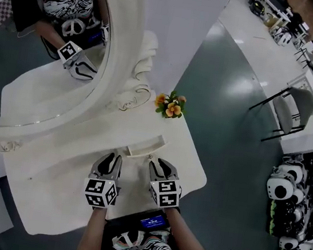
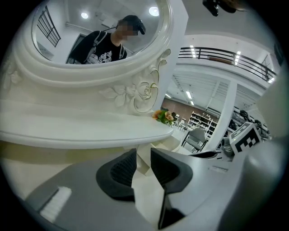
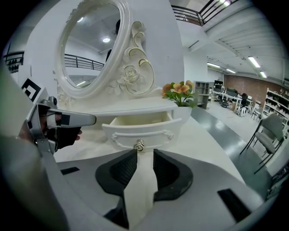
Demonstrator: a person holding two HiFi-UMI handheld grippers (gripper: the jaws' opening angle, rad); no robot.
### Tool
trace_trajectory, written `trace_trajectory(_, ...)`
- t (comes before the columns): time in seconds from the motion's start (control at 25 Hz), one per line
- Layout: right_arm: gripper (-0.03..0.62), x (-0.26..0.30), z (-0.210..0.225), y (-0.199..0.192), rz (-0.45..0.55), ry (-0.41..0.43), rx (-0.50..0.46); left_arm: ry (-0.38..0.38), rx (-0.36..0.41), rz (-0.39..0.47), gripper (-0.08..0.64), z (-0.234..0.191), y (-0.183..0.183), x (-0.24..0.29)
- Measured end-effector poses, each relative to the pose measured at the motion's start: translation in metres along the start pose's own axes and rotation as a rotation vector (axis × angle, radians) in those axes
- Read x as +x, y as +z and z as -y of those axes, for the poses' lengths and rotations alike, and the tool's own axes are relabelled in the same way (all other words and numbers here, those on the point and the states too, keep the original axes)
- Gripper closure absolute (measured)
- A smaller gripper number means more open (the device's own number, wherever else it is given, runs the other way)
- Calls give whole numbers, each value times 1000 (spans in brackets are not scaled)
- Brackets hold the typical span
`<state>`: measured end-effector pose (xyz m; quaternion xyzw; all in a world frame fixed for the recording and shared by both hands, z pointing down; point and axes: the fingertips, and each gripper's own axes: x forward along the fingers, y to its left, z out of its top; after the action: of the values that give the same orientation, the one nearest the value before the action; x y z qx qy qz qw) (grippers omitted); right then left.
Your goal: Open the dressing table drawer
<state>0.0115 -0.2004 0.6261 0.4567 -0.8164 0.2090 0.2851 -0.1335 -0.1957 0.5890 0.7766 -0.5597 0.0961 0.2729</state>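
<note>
The white dressing table (image 1: 48,193) has a small drawer (image 1: 141,148) in its raised ledge, standing partly pulled out. In the right gripper view the drawer (image 3: 140,128) shows its hollow inside and a metal knob (image 3: 140,145) on its front. My right gripper (image 3: 144,158) is open just short of that knob, with nothing between its pads. In the head view the right gripper (image 1: 159,165) sits at the drawer's right end and the left gripper (image 1: 111,158) at its left. The left gripper (image 2: 143,155) is open, empty, low beside the ledge (image 2: 90,131).
An oval mirror (image 1: 40,47) in a carved white frame rises behind the ledge and reflects the person and grippers. A small pot of orange flowers (image 1: 171,105) stands at the ledge's right end. On the floor to the right are a chair (image 1: 289,108) and panda toys (image 1: 286,189).
</note>
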Motion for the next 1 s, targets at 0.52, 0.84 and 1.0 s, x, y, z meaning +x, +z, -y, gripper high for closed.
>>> trace_trajectory(0.52, 591, -60, -8, 33, 212, -1, 56, -31, 52, 101, 468, 23, 27, -29)
trace_trajectory(0.84, 591, -81, -20, 45, 254, -24, 26, -32, 93, 135, 530, 31, 39, -46)
trace_trajectory(1.0, 591, -86, -20, 46, 264, -33, 23, -25, 94, 132, 557, 32, 37, -49)
